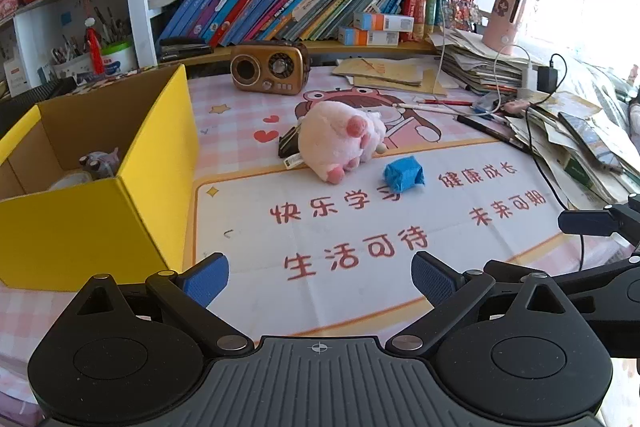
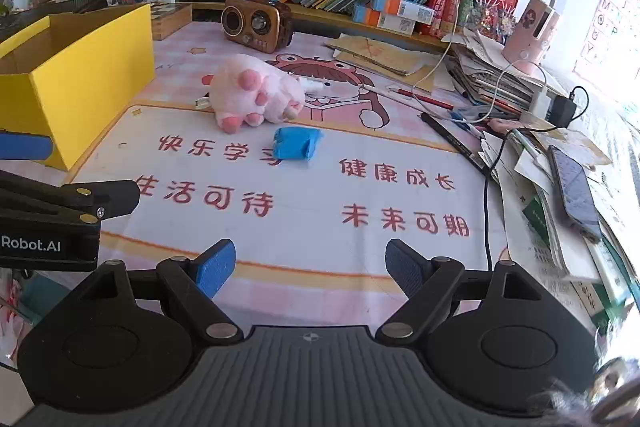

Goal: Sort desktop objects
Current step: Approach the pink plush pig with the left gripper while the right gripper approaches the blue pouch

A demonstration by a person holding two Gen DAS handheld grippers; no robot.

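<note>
Both claws (image 1: 320,279) (image 2: 310,267) gape over one plush (image 1: 340,139), one blue packet (image 1: 404,174).

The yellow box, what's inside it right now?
Inside the yellow box, a small grey toy and something white show; its front wall hides the rest.

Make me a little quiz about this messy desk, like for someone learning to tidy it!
1. True or false: the plush is already inside the yellow box.
2. Which lies nearer the claws: A the blue packet, or B the radio?
3. Fill in: the left claw and right claw are both ____, holding nothing.

Key: 1 false, it lies on the mat; 2 A; 3 open.
</note>
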